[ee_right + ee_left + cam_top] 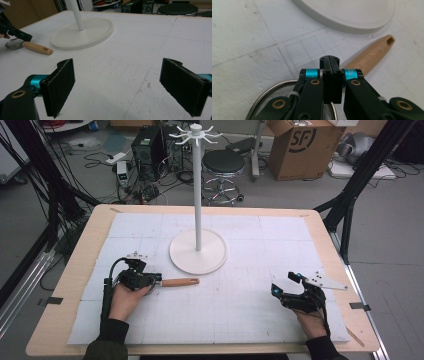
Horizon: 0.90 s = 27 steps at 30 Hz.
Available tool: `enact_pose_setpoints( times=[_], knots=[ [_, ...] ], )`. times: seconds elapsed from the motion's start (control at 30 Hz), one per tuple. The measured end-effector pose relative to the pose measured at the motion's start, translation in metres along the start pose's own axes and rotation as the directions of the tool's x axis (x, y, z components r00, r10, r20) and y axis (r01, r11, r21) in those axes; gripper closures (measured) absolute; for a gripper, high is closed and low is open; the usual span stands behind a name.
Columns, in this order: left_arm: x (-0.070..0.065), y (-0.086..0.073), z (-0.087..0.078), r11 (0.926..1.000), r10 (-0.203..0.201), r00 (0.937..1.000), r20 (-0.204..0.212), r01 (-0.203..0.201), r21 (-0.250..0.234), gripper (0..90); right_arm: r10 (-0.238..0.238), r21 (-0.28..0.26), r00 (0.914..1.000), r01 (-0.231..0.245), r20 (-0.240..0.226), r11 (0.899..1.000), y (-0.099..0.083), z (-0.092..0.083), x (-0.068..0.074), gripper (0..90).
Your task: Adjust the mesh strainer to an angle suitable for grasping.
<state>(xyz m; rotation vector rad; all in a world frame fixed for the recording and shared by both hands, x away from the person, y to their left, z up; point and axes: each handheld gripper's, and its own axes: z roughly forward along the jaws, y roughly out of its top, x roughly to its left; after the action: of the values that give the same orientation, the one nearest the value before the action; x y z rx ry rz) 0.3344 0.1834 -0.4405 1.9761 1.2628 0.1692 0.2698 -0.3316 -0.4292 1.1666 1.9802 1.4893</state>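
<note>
A small metal mesh strainer (265, 93) with a wooden handle (372, 53) lies on the white mat, left of centre. My left gripper (329, 60) is shut, its jaws pressed together just above the point where the handle meets the strainer's rim; I see nothing between them. In the high view the left gripper (150, 279) sits at the near end of the handle (180, 282). My right gripper (283, 283) rests open at the right of the mat, jaws wide apart and empty (117, 65). The right gripper view shows the strainer (13, 43) far off at the left.
A white stand (198, 195) with hooks at its top rises from a round base (198, 254) at the middle back of the mat. The gridded white mat (240, 305) covers a wooden table (80, 245). Beyond the table are a stool, a cardboard box and cables.
</note>
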Motion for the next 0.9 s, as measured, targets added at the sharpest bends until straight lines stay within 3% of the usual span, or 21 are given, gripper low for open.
enact_pose_setpoints(
  times=[0.37,0.53,0.67,0.8,0.9],
  knots=[
    [-0.008,-0.012,-0.01,0.9984,0.009,0.9999,-0.012,-0.009,0.055,90.0,0.003,-0.007,1.0,-0.003,0.005,1.0,0.0,-0.002,-0.001,12.0],
    [-0.012,-0.024,-0.021,0.9986,0.003,0.9999,-0.01,-0.003,0.053,89.9,0.001,-0.009,1.0,-0.001,0.002,1.0,0.0,-0.002,0.0,12.1],
    [-0.011,-0.033,-0.027,0.9994,0.004,0.9999,0.014,-0.004,0.033,89.9,0.0,-0.011,1.0,0.0,0.003,1.0,0.001,-0.003,0.0,12.0],
    [-0.011,-0.035,-0.031,0.9996,0.006,0.9998,0.017,-0.006,0.026,90.0,0.001,-0.013,1.0,-0.001,0.005,1.0,0.001,-0.003,0.0,12.0],
    [-0.014,-0.033,-0.035,0.9999,0.017,0.9999,-0.005,-0.017,0.005,89.9,-0.002,-0.016,1.0,0.002,0.007,1.0,0.001,-0.003,-0.001,12.1]
  ],
)
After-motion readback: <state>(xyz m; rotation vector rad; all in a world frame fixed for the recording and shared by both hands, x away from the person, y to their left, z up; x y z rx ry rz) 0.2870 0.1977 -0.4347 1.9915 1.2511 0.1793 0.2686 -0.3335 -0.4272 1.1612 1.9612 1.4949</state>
